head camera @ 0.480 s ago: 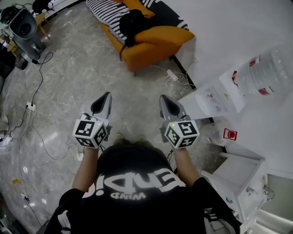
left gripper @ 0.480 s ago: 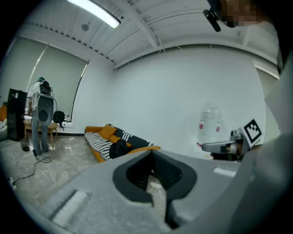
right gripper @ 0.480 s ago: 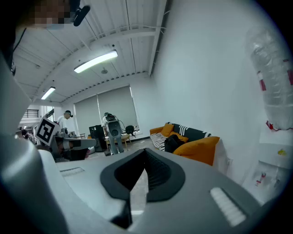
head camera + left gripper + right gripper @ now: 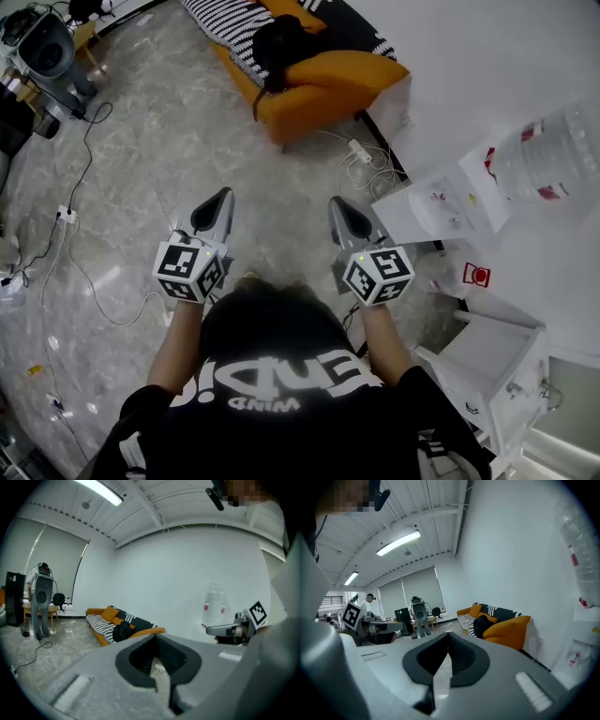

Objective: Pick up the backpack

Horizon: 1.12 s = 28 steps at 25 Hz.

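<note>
A black backpack (image 4: 277, 45) lies on the orange sofa (image 4: 314, 89) at the far side of the room, against the armrest; it also shows as a dark lump (image 4: 123, 631) in the left gripper view and as a dark shape (image 4: 482, 624) in the right gripper view. My left gripper (image 4: 217, 202) and right gripper (image 4: 339, 210) are held side by side in front of my chest, over the floor, well short of the sofa. Both are shut with nothing between the jaws.
A striped blanket (image 4: 217, 21) covers the sofa seat. Cables and a power strip (image 4: 360, 150) lie on the floor by the sofa's end. A white table (image 4: 441, 202) with papers and a water jug (image 4: 548, 150) stands at my right. A grey machine (image 4: 47, 52) and cables are at the left.
The sofa and backpack sit slightly higher in the head view, and both grippers slightly lower. The jaws stay shut.
</note>
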Each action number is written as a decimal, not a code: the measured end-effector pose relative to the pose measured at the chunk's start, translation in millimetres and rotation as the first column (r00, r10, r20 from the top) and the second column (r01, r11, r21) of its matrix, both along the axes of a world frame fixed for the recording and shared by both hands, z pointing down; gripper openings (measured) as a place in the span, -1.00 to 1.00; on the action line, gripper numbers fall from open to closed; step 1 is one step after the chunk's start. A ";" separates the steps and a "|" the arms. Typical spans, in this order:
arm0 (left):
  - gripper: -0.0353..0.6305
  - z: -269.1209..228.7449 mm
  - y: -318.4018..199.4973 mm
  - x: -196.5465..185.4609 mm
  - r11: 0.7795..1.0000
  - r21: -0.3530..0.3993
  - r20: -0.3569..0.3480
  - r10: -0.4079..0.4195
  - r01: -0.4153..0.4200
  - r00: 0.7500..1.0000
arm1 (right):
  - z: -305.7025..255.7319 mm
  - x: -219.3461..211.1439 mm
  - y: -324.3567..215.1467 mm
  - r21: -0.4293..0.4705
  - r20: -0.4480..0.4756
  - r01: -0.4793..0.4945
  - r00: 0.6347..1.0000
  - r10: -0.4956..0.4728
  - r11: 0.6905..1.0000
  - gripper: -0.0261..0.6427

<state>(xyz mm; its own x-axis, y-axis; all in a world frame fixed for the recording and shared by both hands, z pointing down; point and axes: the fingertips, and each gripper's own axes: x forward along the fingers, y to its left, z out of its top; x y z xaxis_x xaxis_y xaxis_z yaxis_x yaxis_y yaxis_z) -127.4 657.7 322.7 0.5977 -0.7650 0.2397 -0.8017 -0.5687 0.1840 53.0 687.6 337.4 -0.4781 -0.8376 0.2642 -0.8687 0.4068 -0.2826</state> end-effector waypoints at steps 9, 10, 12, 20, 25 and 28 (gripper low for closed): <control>-0.89 12.7 -24.1 -41.7 0.999 -0.014 -0.022 0.029 -0.029 0.999 | 10.6 -33.8 -19.6 -0.004 -0.027 -0.037 0.999 0.037 0.999 -0.92; -0.89 14.1 -26.4 -46.9 0.999 -0.017 -0.021 0.029 -0.029 0.999 | 11.5 -37.6 -21.8 -0.008 -0.025 -0.038 0.999 0.038 0.999 -0.92; -0.89 17.1 -31.5 -54.8 0.999 -0.024 -0.021 0.027 -0.028 0.999 | 13.1 -42.2 -27.0 -0.014 -0.019 -0.041 0.999 0.040 0.999 -0.92; -0.89 27.1 -74.5 -54.1 0.999 -0.024 -0.033 0.032 -0.033 0.999 | 17.7 -44.5 -67.9 -0.008 -0.028 -0.049 0.998 0.049 0.999 -0.92; -0.89 39.1 -118.9 -40.2 0.998 -0.039 -0.037 0.038 -0.039 0.999 | 23.8 -38.2 -110.9 -0.004 -0.023 -0.042 0.999 0.042 0.999 -0.92; -0.89 43.4 -152.7 -28.4 0.998 -0.053 -0.037 0.039 -0.041 0.999 | 27.0 -27.9 -146.3 -0.006 -0.013 -0.037 0.999 0.037 0.999 -0.92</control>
